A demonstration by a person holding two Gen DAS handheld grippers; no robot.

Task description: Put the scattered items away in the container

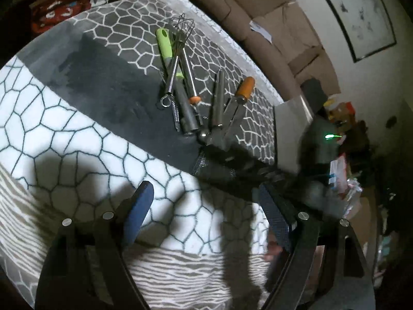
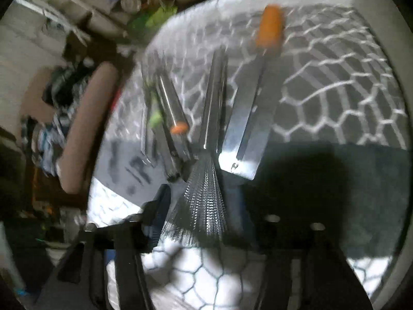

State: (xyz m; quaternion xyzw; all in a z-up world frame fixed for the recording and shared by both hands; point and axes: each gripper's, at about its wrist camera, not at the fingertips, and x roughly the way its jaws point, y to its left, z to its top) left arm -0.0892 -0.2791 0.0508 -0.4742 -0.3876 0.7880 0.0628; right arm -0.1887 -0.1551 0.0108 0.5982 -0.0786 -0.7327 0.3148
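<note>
The work surface is a blanket (image 1: 64, 118) with a honeycomb line pattern, pale in one zone and grey in another, divided by a plain dark grey band. A brown sofa (image 1: 260, 18) stands behind the blanket, and a framed picture (image 1: 356, 13) hangs on the wall beyond the sofa. Clutter fills the room edges; details cannot be told.

Landmark: the dark band. Across it lies a cluster of kitchen tools:
- one whisk (image 1: 184, 29), at the far end of the cluster;
- one green-handled tool (image 1: 165, 44), beside the whisk;
- one thin wire brush (image 1: 170, 77) with a ring end;
- one steel handle with an orange cap (image 1: 189, 77);
- one flat scraper with an orange handle (image 1: 242, 93), at the side of the cluster nearest the sofa;
- one metal grater (image 2: 206, 193), its handle pointing into the cluster.

No container can be identified in either view.

Left gripper (image 1: 206, 206): jaws spread wide, nothing between them, above the pale zone near the band.

Right gripper (image 2: 204, 206): jaws narrowed around the grater's grating end; the view is blurred, so firm contact cannot be confirmed.
</note>
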